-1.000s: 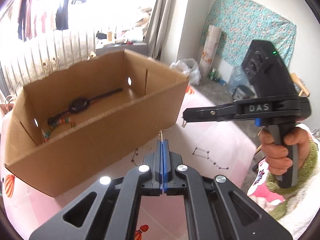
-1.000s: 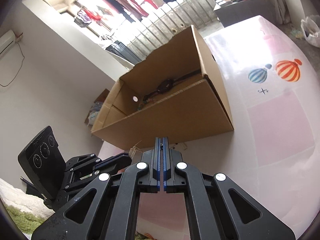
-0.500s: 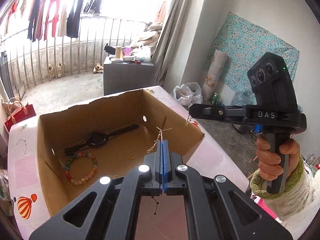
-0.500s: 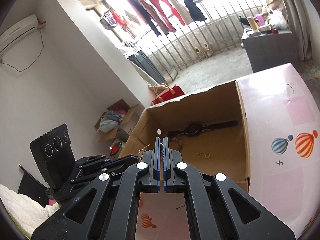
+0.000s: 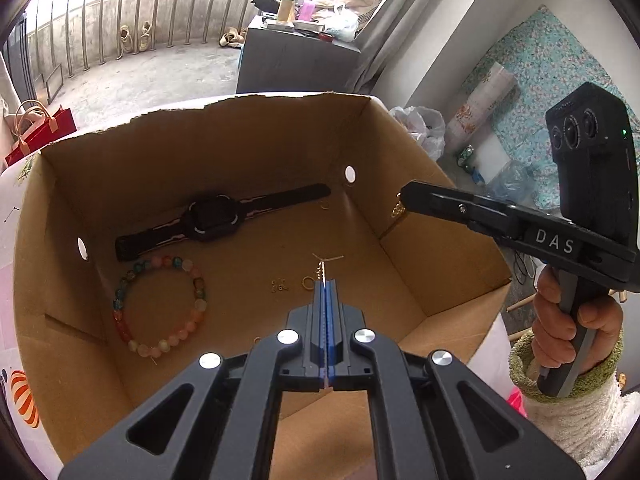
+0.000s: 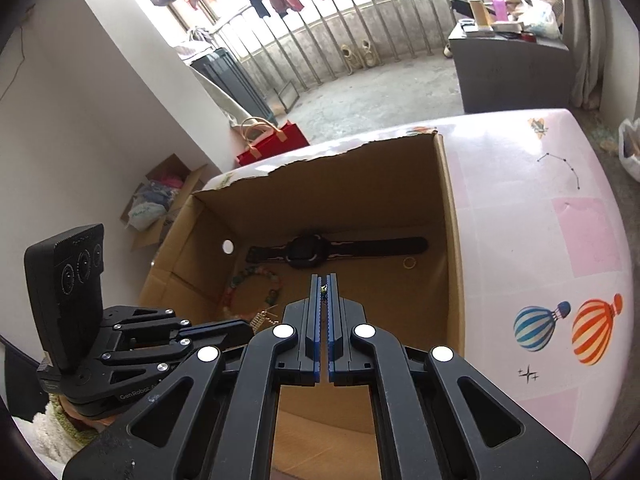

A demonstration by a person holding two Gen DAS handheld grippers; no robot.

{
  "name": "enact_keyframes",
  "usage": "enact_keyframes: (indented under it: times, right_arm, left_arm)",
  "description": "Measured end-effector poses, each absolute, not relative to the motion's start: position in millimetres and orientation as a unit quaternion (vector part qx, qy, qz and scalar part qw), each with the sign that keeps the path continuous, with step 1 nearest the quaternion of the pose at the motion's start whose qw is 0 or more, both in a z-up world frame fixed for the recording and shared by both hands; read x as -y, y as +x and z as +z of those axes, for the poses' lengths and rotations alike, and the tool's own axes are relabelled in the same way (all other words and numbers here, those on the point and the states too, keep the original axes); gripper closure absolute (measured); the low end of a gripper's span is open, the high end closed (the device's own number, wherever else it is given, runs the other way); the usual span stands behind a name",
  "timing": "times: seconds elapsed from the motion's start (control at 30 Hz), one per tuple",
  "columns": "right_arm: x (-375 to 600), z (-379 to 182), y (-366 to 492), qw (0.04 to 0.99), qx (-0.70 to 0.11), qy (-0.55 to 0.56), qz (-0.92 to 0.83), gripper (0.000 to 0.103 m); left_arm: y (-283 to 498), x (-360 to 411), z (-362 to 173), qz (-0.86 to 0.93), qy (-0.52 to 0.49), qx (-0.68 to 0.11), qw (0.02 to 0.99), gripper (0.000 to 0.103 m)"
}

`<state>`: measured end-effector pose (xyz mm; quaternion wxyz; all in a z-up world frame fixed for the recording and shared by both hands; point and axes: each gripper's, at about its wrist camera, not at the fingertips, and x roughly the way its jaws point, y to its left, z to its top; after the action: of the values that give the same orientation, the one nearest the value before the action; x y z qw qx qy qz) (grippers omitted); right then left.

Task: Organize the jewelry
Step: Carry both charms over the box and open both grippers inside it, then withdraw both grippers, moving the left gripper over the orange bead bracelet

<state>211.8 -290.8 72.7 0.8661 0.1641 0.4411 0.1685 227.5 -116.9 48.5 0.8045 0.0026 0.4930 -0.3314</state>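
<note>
An open cardboard box [image 5: 440, 264] [image 6: 452, 240] holds a black watch [image 5: 216, 220] [image 6: 308, 252], a pastel bead bracelet [image 5: 160, 304] [image 6: 252, 284] and small gold rings [image 5: 308, 282] [image 6: 409, 263]. My left gripper [image 5: 327, 282] is shut on a small gold earring [image 5: 322, 266] and hovers over the box floor. My right gripper [image 6: 324, 278] is nearly shut on a tiny gold piece [image 6: 324, 289]; in the left wrist view its tip [image 5: 404, 196] holds a gold dangle [image 5: 397, 210] over the box's right wall.
The box stands on a pink table [image 6: 560, 240] printed with hot-air balloons [image 6: 592, 328]. A grey cabinet [image 5: 296, 60] and balcony railing lie beyond. A red bag [image 6: 272, 144] and a box of clothes [image 6: 160, 200] sit on the floor.
Both grippers rose from table level beside the box and moved over its open top, carrying their gold pieces. The box interior now shows from above.
</note>
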Motion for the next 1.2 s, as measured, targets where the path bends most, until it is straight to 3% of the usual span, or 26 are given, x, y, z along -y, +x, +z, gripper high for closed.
enact_keyframes:
  times: [0.4,0.8,0.93,1.07,1.2]
  right_arm:
    - [298.6,80.0,219.6,0.876,-0.424,0.173,0.152,0.096]
    - [313.3,95.7,201.1,0.888,-0.393,0.193,0.139,0.089]
    - [317.9,110.7,181.4,0.898,-0.367,0.198,0.141,0.082]
    - [325.7,122.9,152.1,0.907,-0.336,0.210,0.145,0.081]
    - [338.1,123.6,116.0,0.912,-0.319,0.215,0.142,0.081]
  left_arm:
    - [230.8,119.9,33.4,-0.334,0.004,-0.524,0.783,0.102]
    - [219.3,105.7,45.2,-0.345,-0.013,-0.496,0.797,0.101]
    - [200.2,88.8,61.8,-0.342,-0.014,-0.461,0.819,0.086]
    - [175.4,71.9,80.1,-0.336,-0.016,-0.426,0.840,0.071]
    - [148.9,44.2,91.1,-0.314,-0.017,-0.394,0.864,0.049]
